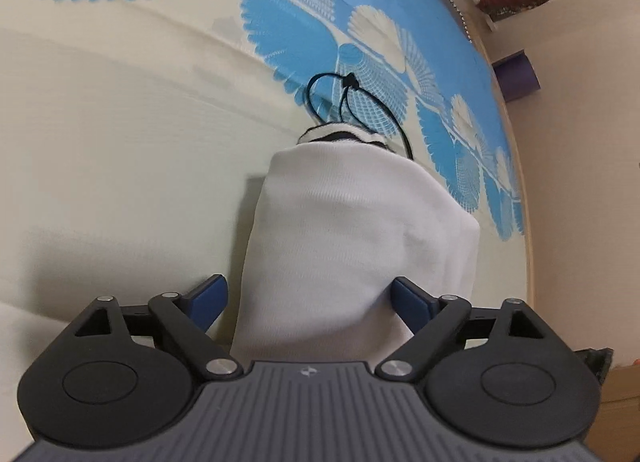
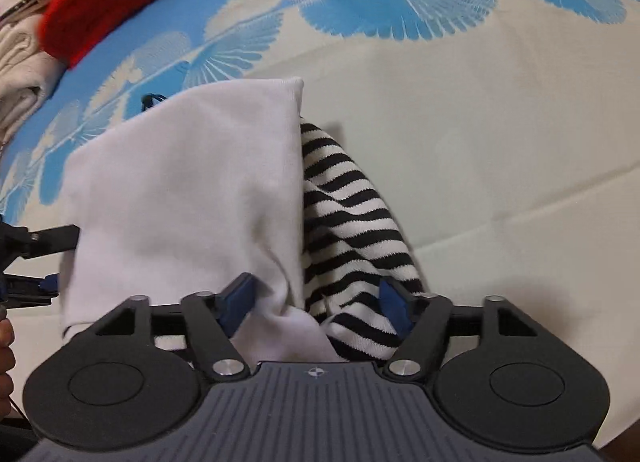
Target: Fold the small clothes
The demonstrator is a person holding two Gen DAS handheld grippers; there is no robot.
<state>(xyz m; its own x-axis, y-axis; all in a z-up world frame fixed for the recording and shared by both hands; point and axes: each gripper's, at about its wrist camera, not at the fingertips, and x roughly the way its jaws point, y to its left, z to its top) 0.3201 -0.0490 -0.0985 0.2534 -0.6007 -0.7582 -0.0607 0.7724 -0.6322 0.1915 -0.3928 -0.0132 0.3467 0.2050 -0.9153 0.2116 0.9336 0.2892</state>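
The white knit garment with a black-and-white striped sleeve [image 2: 180, 190] lies folded on the cream and blue patterned bedsheet [image 2: 480, 142], near its blue-printed edge. Both the left gripper [image 1: 308, 300] and right gripper [image 2: 316, 298] stand with fingers wide apart, cloth between them but unclamped. Judged soft, light and limp; best pinched at a folded edge or corner.

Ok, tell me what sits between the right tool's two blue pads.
In the right wrist view, the right tool straddles the white garment and its striped part; pads apart, not pressing.
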